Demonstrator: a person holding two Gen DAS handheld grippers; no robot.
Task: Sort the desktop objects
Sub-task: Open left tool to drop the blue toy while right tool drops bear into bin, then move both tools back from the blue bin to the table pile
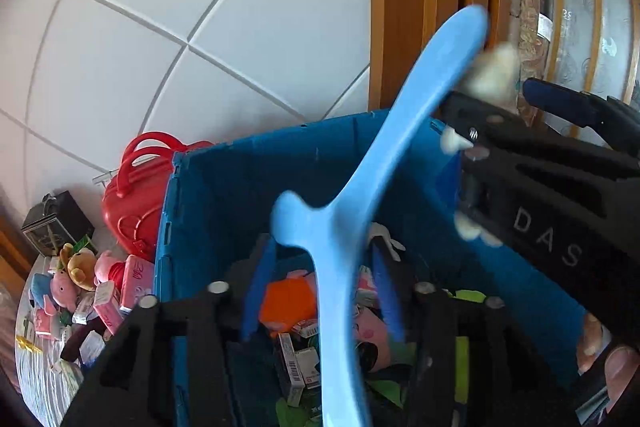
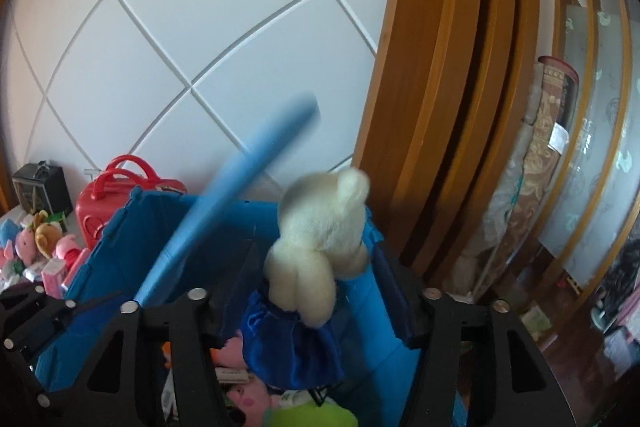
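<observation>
Grippers of both hands hang over the open blue crate [image 1: 280, 143], each with its load above the crate's mouth. The left gripper [image 1: 324, 247] has its fingers apart. The blue hanger [image 1: 400, 115] runs through the gap lengthwise, and neither pad appears to press on it. Its long axis slants steeply from near the camera up and away toward the right, and its far end reaches past the crate's back rim. The right gripper [image 2: 316, 259] also stands spread. The white plush bear [image 2: 320, 227] in a blue dress sits between its fingers with a gap at the right-hand pad, close above the crate's far right corner. Straight down looks like the way for both items, onto the toys and small boxes already inside. The hanger's raised end could catch the back rim, and the bear has little margin at the corner. A red case [image 1: 136, 195] and a pile of unsorted toys [image 1: 72, 287] lie left of the crate, and a wooden door frame [image 2: 440, 107] closes the right.
</observation>
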